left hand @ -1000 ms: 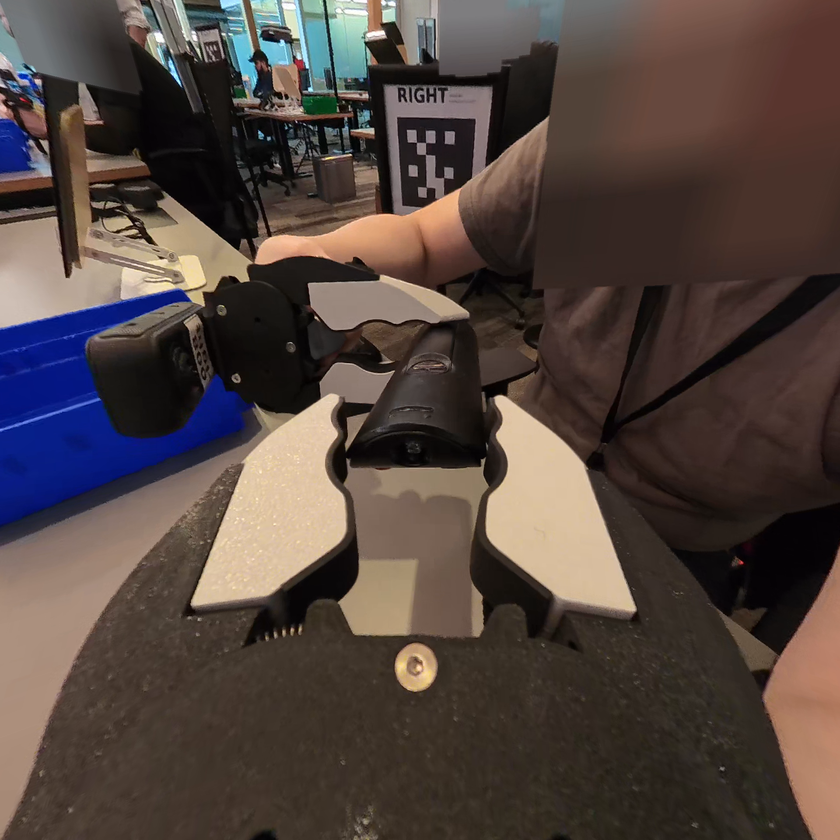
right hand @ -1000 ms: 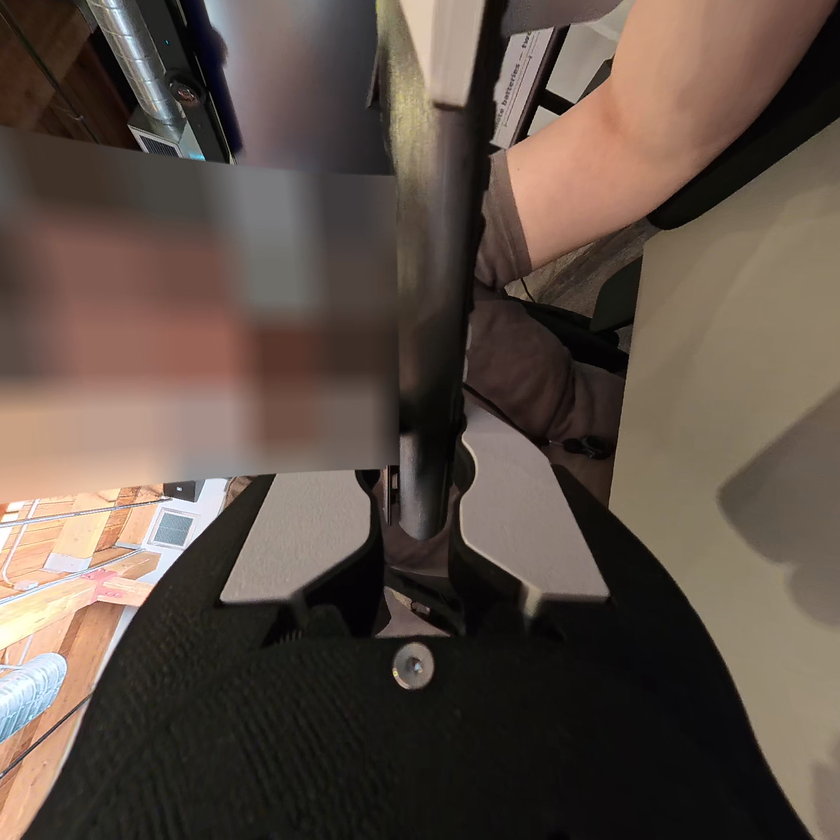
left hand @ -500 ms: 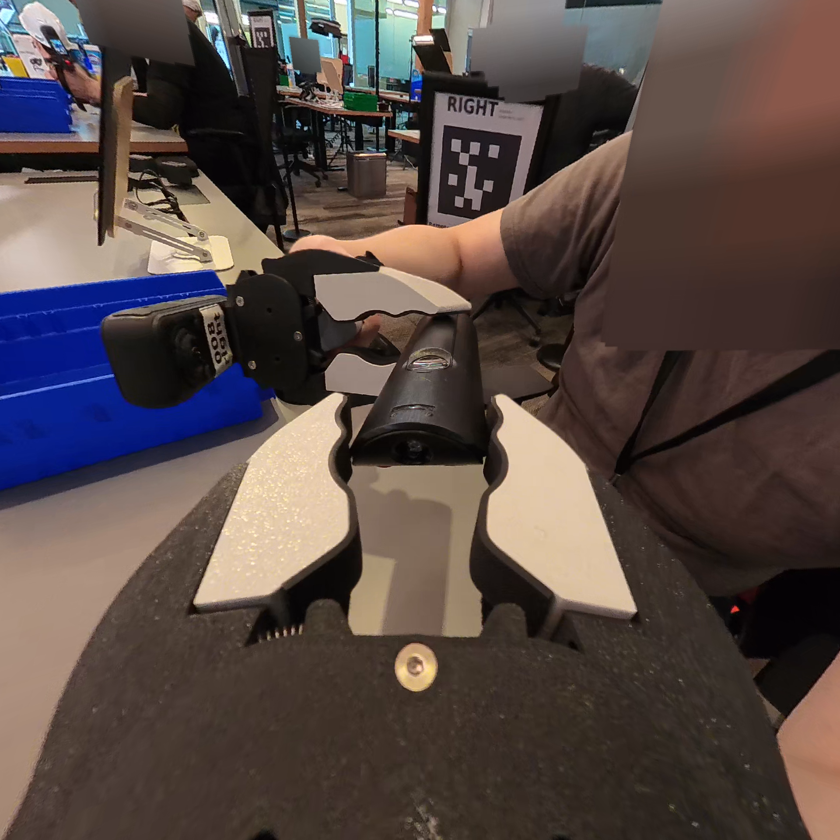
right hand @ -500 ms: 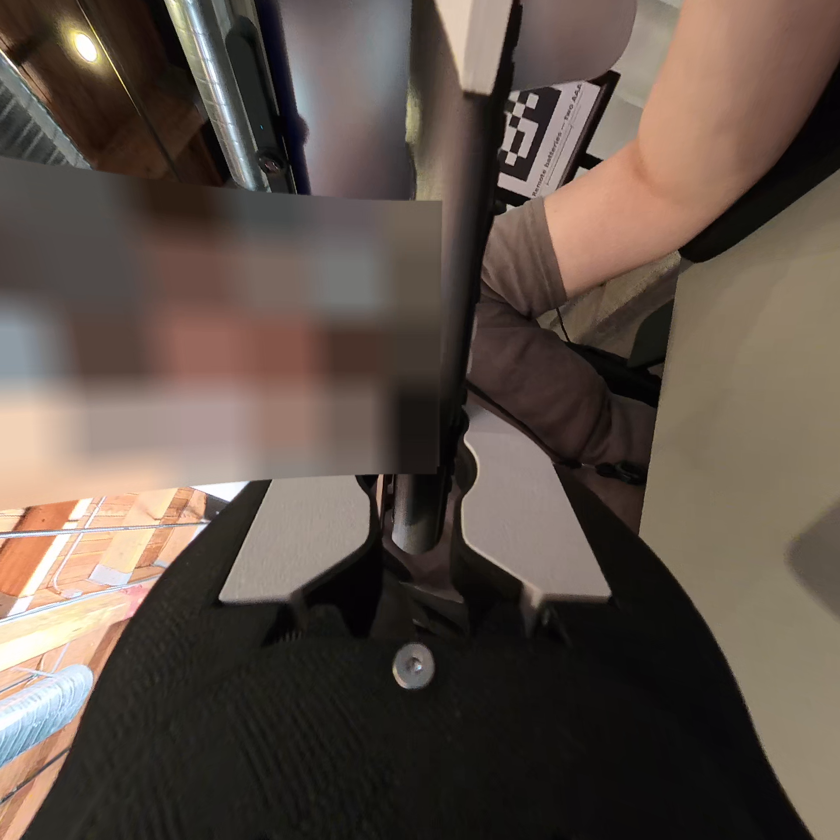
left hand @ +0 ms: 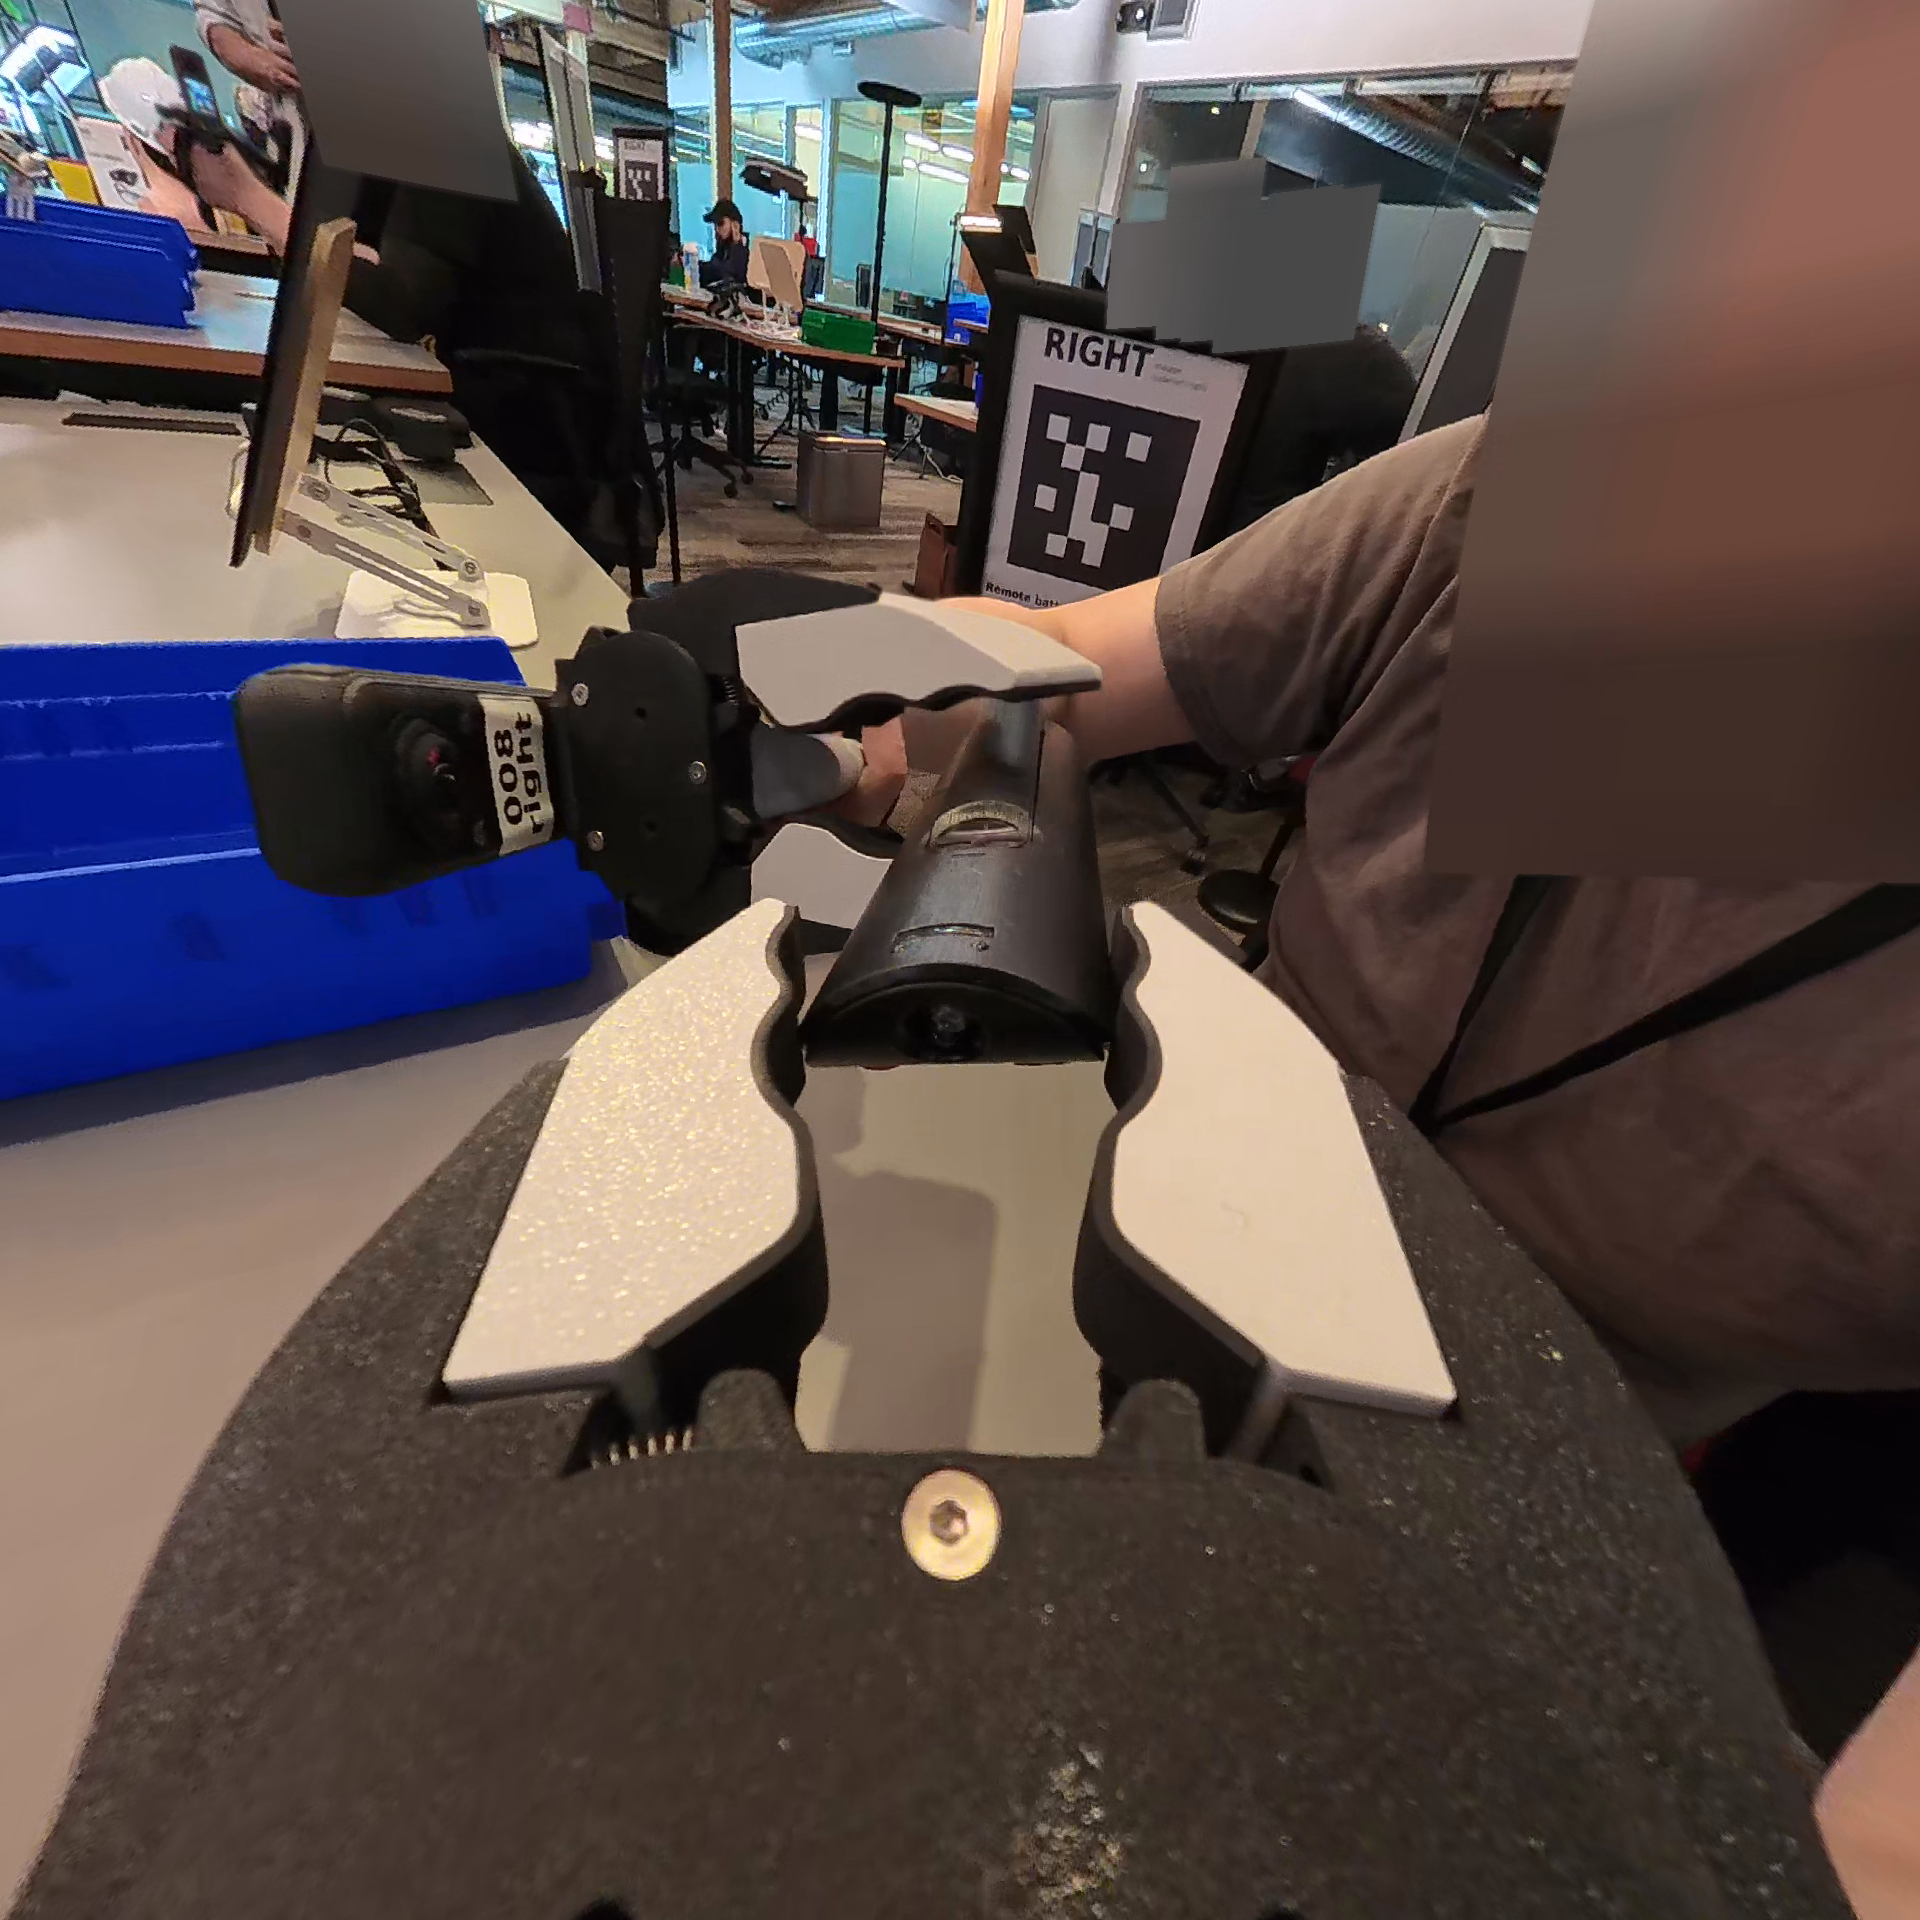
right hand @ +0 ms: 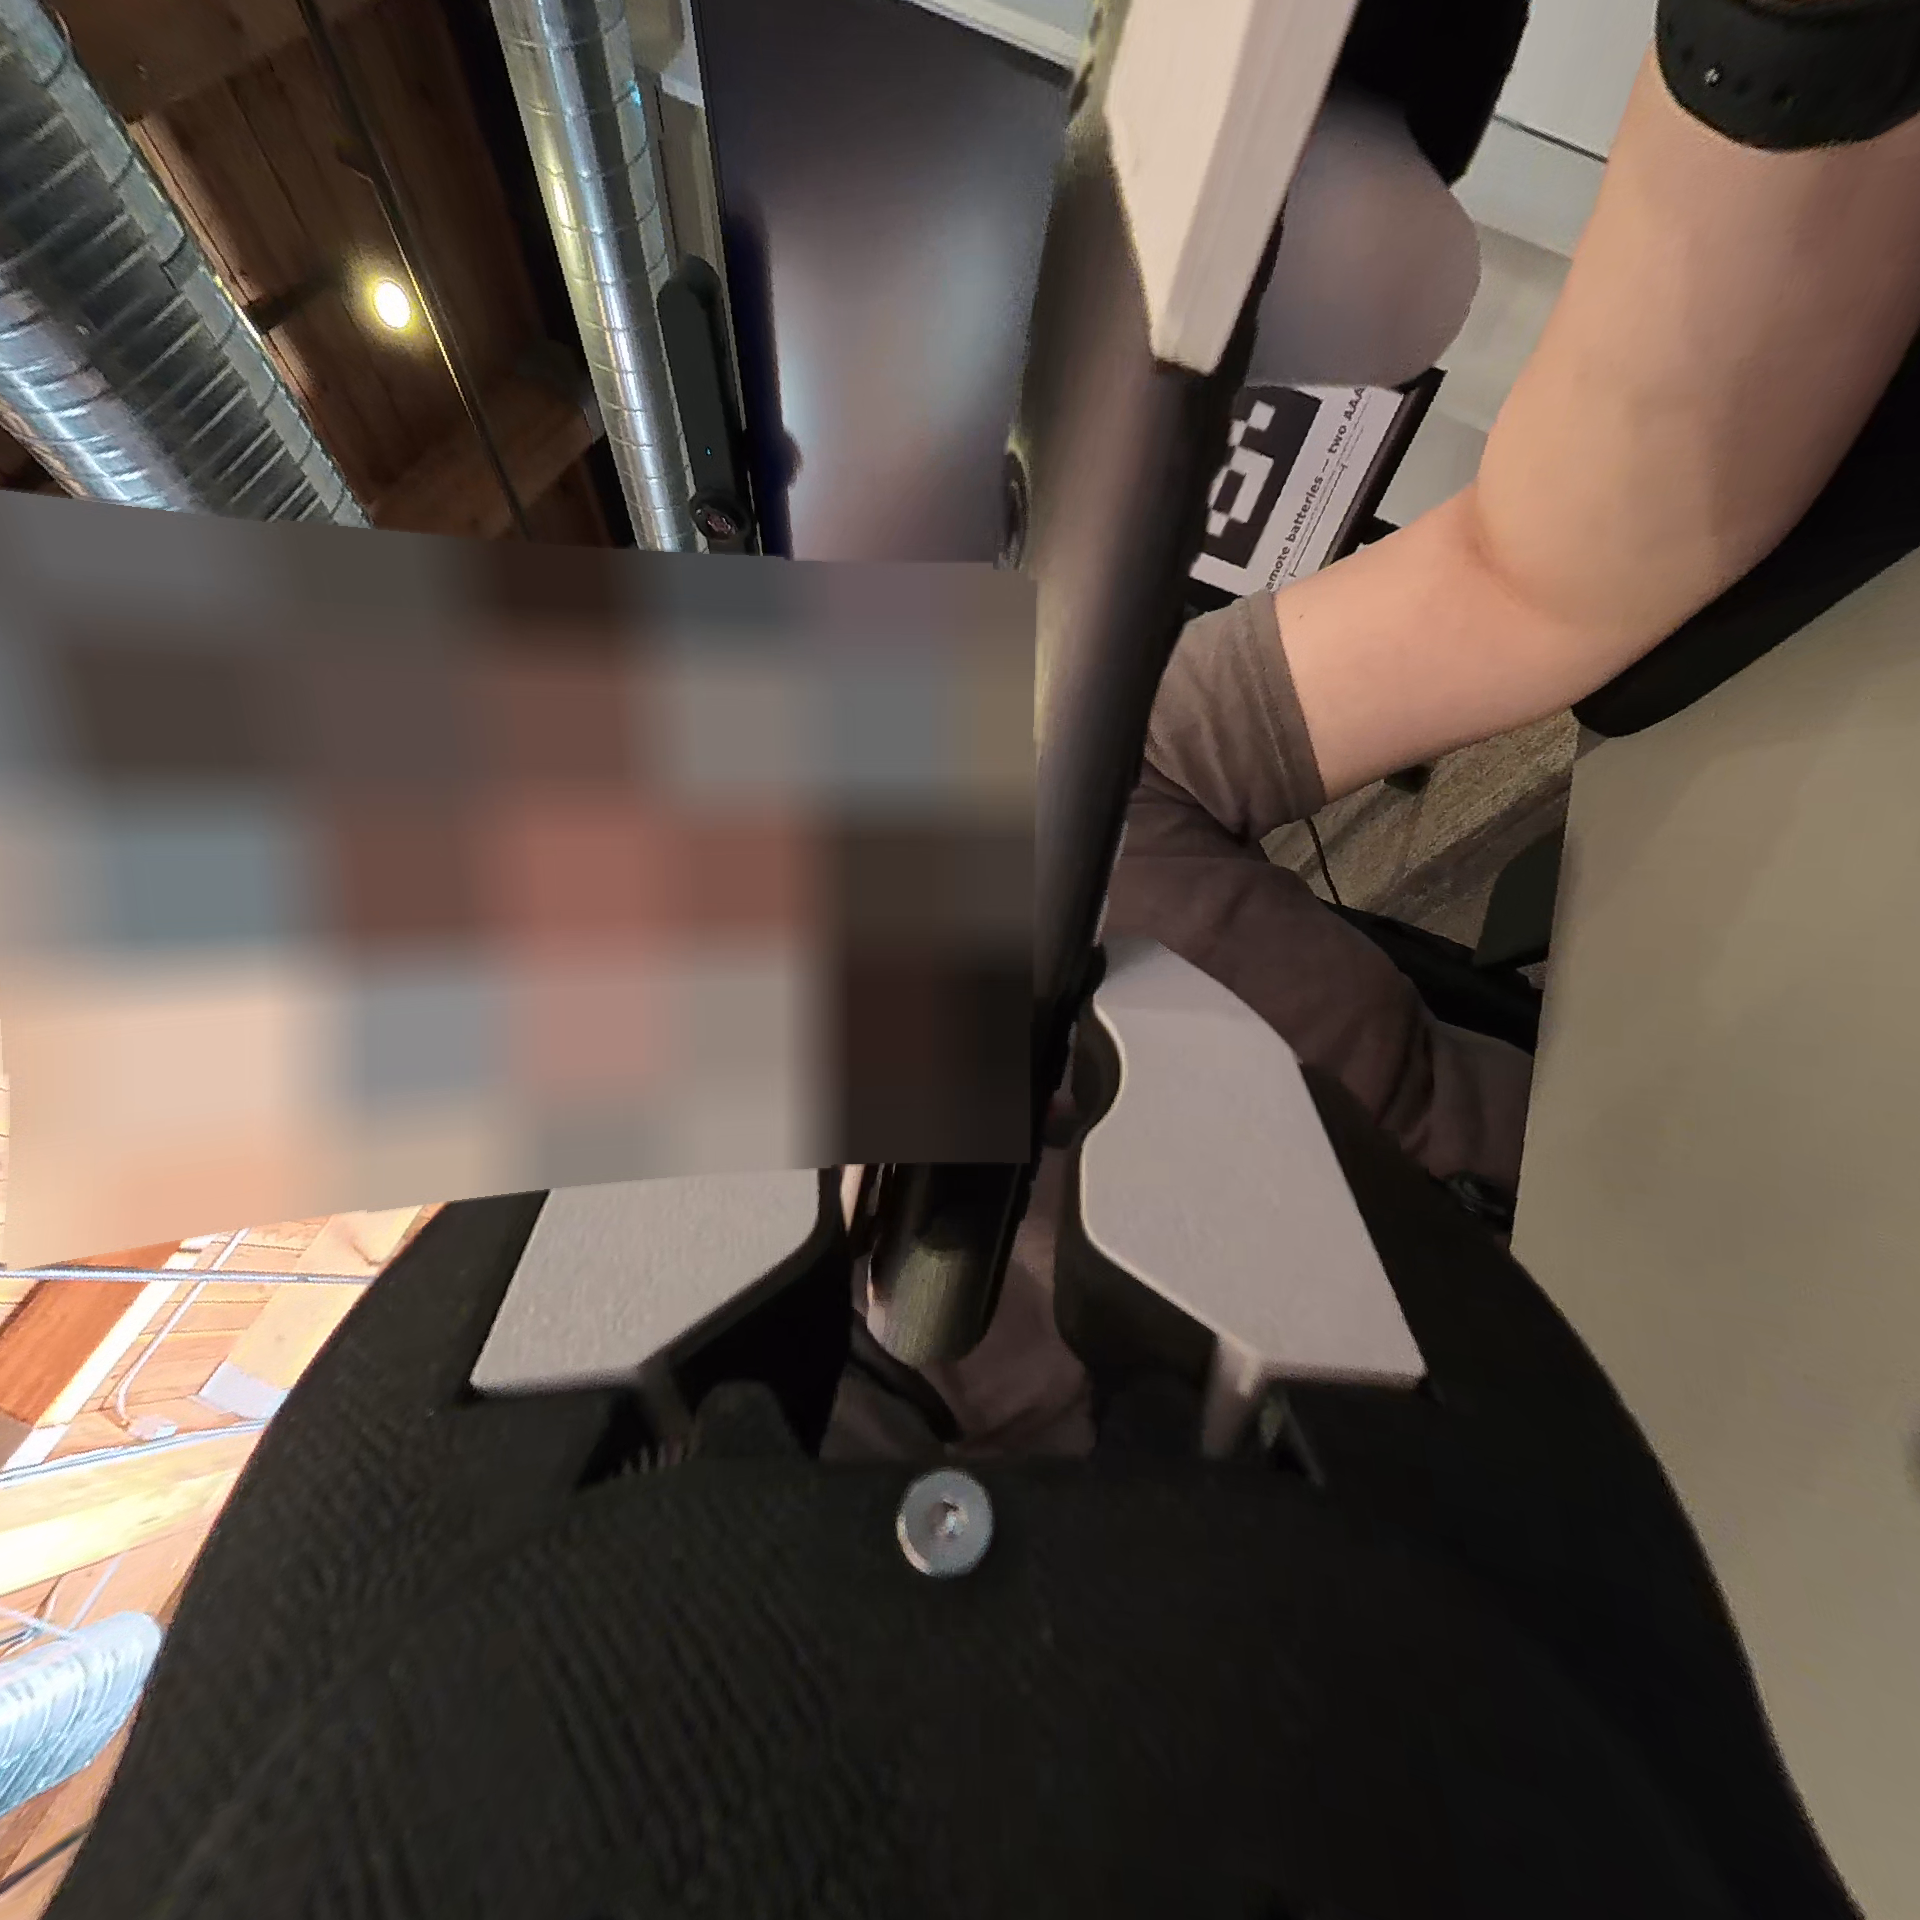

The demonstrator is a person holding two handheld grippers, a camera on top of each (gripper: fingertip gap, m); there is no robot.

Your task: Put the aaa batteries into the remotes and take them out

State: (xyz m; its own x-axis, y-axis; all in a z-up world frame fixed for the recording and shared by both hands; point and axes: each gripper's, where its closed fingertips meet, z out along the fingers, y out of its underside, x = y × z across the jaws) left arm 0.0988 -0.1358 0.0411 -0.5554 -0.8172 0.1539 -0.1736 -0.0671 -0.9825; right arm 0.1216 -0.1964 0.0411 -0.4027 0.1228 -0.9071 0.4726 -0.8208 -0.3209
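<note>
A black remote (left hand: 966,997) lies lengthwise between my left gripper's fingers, above the grey table. My left gripper (left hand: 956,920) is shut on its near end. My right gripper (left hand: 935,769) reaches in from the left across the remote's far end, one finger above it and one below. In the right wrist view the remote (right hand: 1091,727) shows edge-on and tilted between the jaws of my right gripper (right hand: 966,1195). Small gaps show on both sides of it. No batteries are in view.
A blue bin (left hand: 260,883) stands on the grey table (left hand: 208,1247) to the left. A tablet on a stand (left hand: 301,395) is behind it. A person's torso (left hand: 1558,1039) and arm fill the right side. A marker sign (left hand: 1112,468) stands beyond.
My right gripper's jaws have spread a little around the remote's end, and the remote now tilts in that view. My left gripper keeps its hold and has tilted upward.
</note>
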